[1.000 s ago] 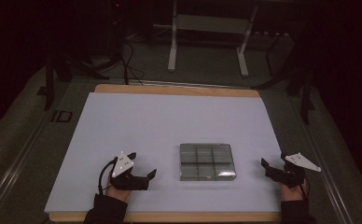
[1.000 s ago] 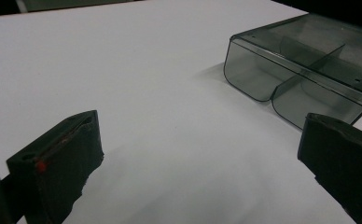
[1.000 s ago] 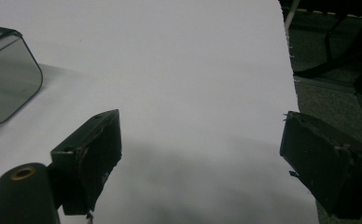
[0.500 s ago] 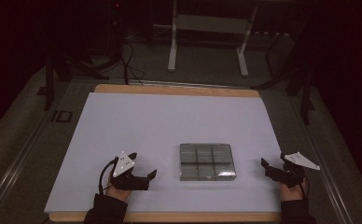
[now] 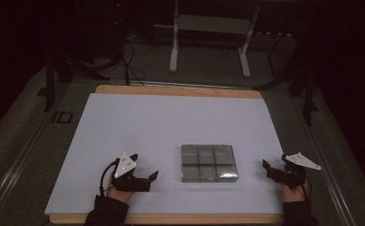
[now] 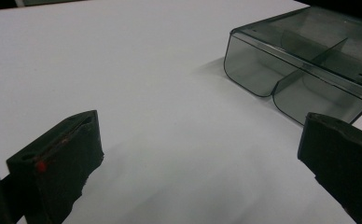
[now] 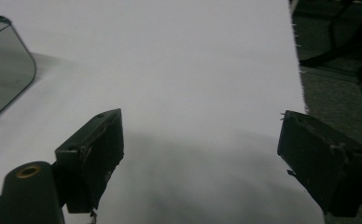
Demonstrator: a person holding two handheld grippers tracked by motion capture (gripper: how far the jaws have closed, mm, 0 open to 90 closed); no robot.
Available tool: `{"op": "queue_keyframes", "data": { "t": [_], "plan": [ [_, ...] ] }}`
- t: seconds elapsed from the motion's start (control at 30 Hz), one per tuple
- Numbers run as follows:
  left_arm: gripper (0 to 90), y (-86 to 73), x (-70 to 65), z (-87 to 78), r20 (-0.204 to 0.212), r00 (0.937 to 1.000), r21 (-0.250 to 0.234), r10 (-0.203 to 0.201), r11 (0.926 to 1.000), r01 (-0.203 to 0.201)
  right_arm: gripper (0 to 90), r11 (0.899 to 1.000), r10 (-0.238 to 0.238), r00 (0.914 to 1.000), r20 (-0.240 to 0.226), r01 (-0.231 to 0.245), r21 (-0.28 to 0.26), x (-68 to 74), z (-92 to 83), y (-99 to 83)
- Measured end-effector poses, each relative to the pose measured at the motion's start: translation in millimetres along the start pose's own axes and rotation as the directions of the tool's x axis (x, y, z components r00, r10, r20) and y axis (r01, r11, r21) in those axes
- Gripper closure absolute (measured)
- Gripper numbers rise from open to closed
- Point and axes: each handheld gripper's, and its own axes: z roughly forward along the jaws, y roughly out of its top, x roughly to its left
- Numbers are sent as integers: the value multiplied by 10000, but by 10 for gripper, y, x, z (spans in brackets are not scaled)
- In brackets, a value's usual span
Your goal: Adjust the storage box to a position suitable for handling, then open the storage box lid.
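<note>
**Divided tray between two open grippers**

A smoky, translucent compartment tray (image 5: 209, 163) is seen lying flat on the white sheet (image 5: 171, 122) that covers the wooden table (image 5: 171, 90), in the near half and a little right of centre. It is partitioned into a grid of cells, all of which appear empty, and its slightly longer side is set left to right, square to the table's near edge.

The left gripper (image 5: 145, 180) is held low over the sheet near the near edge, its jaws spread wide apart and pointed rightward toward the tray — nothing is held between them. In the left gripper view the tray (image 6: 305, 70) is seen ahead and to the right of the jaws, its rounded corner turned toward them, near but not touching. The right gripper (image 5: 270, 170) is held at the sheet's right margin, its jaws likewise wide apart and empty, pointed leftward. In the right gripper view just a corner of the tray (image 7: 4, 70) is caught at the far left.

The left gripper is judged slightly nearer the tray than the right — the gap on each side is modest, and either could close on a side wall by moving inward.

The sheet is otherwise bare. Beyond the table, a dim room with green flooring, cables (image 5: 129, 66) and a pale metal stand (image 5: 209, 42) is made out.
</note>
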Motion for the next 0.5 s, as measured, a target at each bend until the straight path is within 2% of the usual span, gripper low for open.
{"op": "queue_keyframes", "data": {
  "t": [0.17,0.33,0.43,0.5],
  "plan": [
    [9,26,64,36,495,9979,459,-425,9981,403,139,9996,92,9985,-546,-77,277,-32,26,18],
    [10,52,62,60,628,9978,979,-201,9951,139,140,9975,-175,9952,-965,239,663,-11,53,36],
    [50,73,23,46,653,9978,1089,76,9939,-147,143,9955,-434,9929,-1109,524,794,7,52,56],
    [52,93,6,48,729,9973,1111,115,9936,-196,143,9946,-539,9893,-1359,653,811,18,46,80]
  ]
}}
